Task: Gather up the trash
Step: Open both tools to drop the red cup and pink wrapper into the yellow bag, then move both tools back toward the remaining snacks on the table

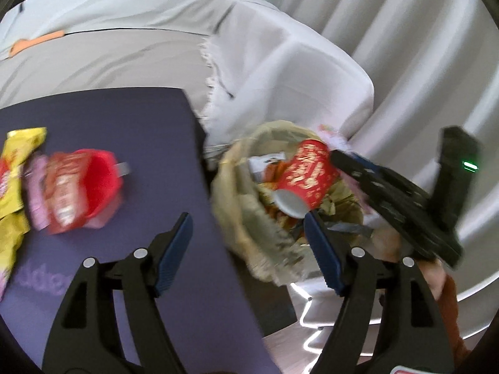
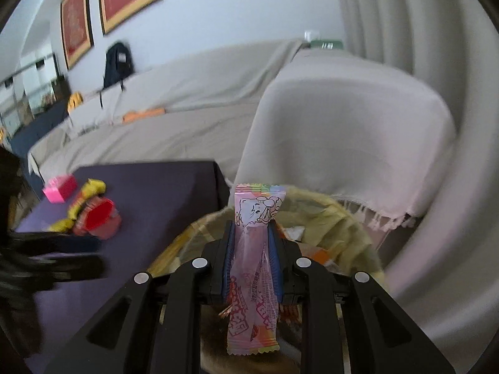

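I'm seeing wrappers point(image 1: 62, 187) lying left on the purple desk point(image 1: 140, 131), its right edge just beside the lined bin point(image 1: 246, 218). My left gripper point(image 1: 249, 249) is hanging open, empty; my right gripper point(image 2: 251, 255) is pinching a pink wrapper point(image 2: 254, 265) above the bin.

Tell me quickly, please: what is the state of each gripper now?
Left gripper: open, holding nothing.
Right gripper: closed on a pink candy wrapper, above the trash bin.
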